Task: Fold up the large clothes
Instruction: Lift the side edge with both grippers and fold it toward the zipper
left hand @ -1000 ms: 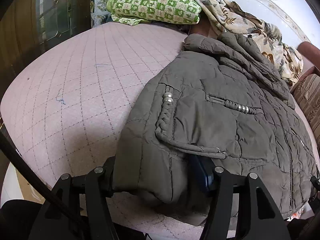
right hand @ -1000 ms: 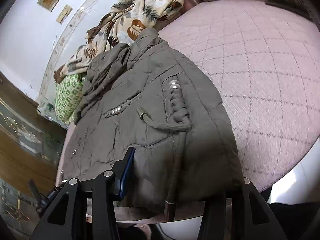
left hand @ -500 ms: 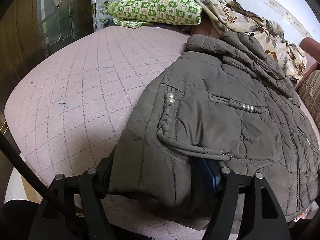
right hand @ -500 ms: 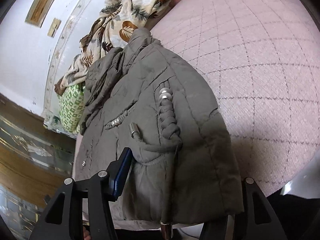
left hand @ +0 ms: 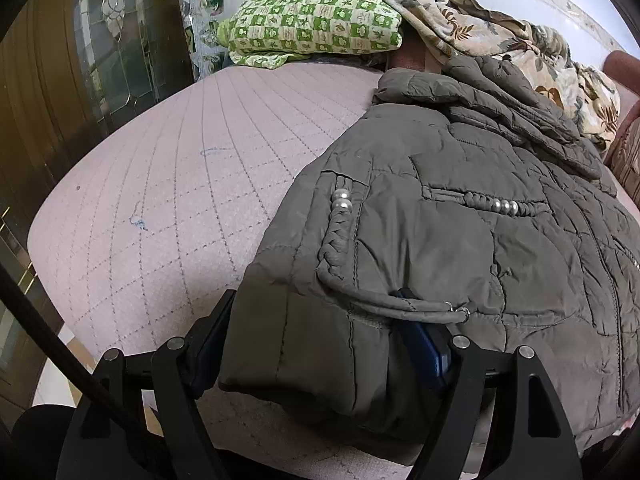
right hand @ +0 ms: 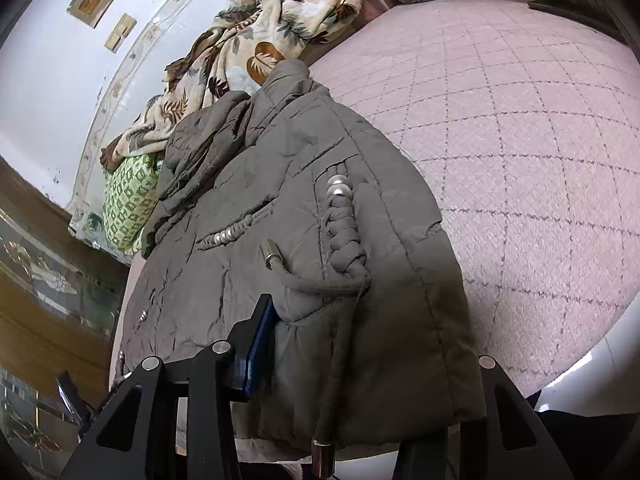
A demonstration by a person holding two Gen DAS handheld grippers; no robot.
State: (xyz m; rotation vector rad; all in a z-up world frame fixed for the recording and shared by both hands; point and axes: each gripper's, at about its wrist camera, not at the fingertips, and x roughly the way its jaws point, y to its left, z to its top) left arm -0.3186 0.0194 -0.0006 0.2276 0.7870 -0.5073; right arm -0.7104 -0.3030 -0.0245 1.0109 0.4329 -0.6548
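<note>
An olive quilted jacket with braided pocket trim and metal beads lies spread on the pink quilted bed, hood towards the pillows. My left gripper straddles the jacket's near left hem corner; both pads touch the puffy fabric while the jaws are opening. In the right wrist view the same jacket fills the middle. My right gripper has the near right hem corner between its jaws, which are closing. Its blue pad presses the fabric; the other finger is hidden behind the hem. A drawcord with a metal tip hangs down.
A green checked pillow and a leaf-print blanket are piled at the head of the bed. A dark wooden glass-paned cabinet stands to the left. Bare pink quilt stretches right of the jacket. The bed's edge is just below both grippers.
The left wrist view has tipped down a little and its fingers stand slightly wider around the hem. The right gripper's hem corner has bunched up and the drawcord's tip now hangs lower.
</note>
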